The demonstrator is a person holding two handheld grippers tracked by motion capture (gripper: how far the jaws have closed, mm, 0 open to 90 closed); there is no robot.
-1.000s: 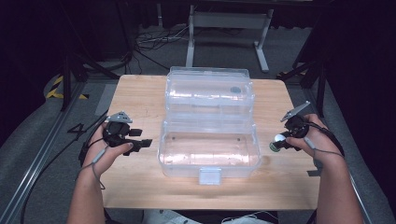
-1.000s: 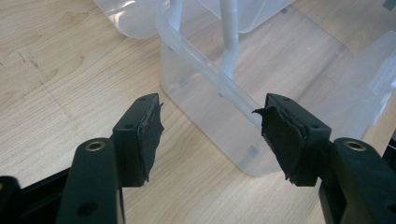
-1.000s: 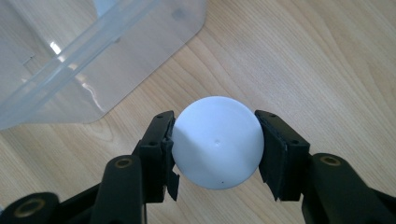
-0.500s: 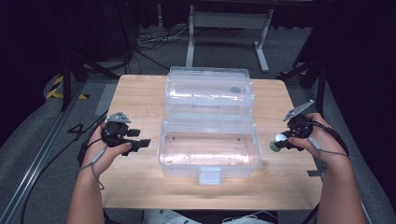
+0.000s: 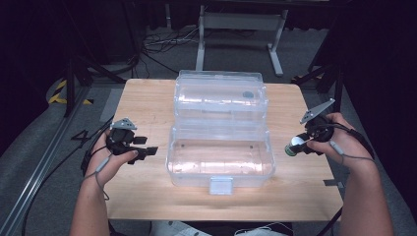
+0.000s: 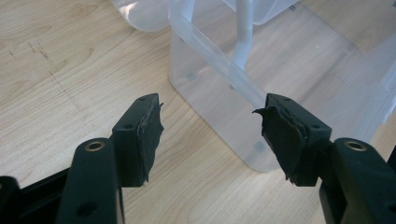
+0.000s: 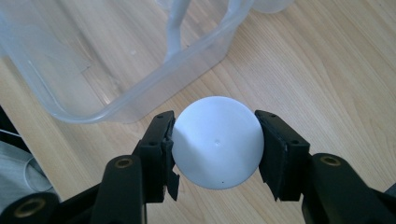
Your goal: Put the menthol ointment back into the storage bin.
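Right gripper (image 7: 215, 149) jaws clamped on one white round ball (image 7: 215, 142), a pad on each side, held above the light wooden table (image 7: 327, 70) just right of the one clear plastic lidded box (image 5: 220, 156). Left gripper (image 6: 210, 135) jaws apart, nothing between them, near the box's left wall.

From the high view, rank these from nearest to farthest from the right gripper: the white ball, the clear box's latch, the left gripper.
1. White ball: clamped in the right gripper.
2. Latch: front middle of the clear box.
3. Left gripper: beyond the box, at the table's left side.
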